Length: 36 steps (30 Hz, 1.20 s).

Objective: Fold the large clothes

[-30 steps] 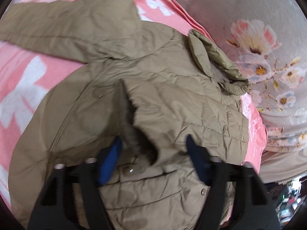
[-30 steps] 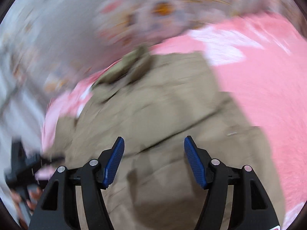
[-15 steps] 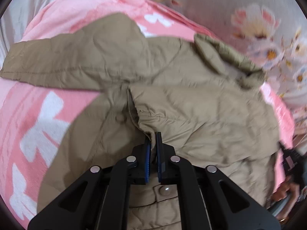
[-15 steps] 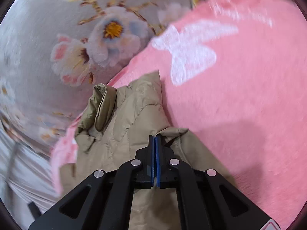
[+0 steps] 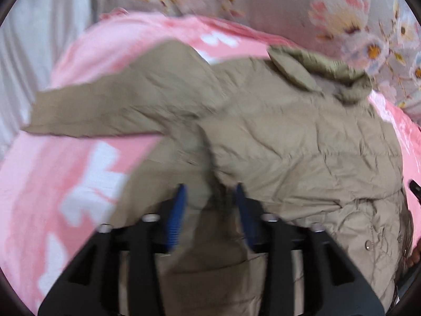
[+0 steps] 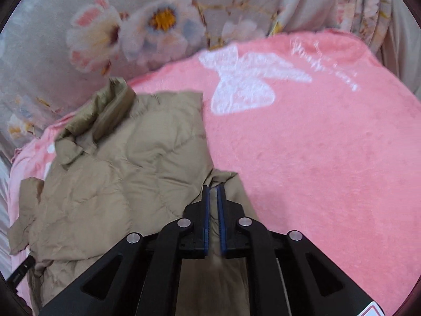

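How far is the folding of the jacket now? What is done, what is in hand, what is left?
Done: the tan jacket lies on the pink blanket, one sleeve folded across its front. In hand: the right tool pinches the jacket's edge; the left tool has just been opening, with cloth loose between its fingers. Left: the other sleeve is spread out, and the body is not folded.
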Available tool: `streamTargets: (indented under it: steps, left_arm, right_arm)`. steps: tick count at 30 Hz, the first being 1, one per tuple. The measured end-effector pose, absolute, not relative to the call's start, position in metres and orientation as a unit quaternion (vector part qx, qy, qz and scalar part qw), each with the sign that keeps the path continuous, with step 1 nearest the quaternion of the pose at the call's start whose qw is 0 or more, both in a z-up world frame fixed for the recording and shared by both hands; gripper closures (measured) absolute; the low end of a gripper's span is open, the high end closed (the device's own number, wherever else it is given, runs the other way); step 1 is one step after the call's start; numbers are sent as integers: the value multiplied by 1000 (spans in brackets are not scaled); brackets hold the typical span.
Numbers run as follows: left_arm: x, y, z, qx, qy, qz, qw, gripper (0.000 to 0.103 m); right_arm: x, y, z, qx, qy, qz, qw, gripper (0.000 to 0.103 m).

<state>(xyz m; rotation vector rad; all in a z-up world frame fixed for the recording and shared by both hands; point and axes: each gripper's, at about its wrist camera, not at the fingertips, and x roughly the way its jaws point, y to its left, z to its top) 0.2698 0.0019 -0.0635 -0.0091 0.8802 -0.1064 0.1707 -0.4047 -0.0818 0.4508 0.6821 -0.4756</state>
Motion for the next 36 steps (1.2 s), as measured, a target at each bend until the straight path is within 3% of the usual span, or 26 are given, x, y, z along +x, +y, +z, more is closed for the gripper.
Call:
streamTargets:
  steps: [7, 16, 36]
  left_arm:
    - [265, -31, -11, -34, 388, -106, 915, 52]
    - [285, -90, -80, -21, 457, -104, 883, 52]
    - [268, -105, -111, 39, 404, -78, 910, 49]
  right_arm:
    - [181, -328, -38, 152, 312, -147, 926, 94]
    - [225, -274, -90, 100, 383, -121, 910, 95]
    - [233, -266, -129, 83, 399, -142, 902, 100]
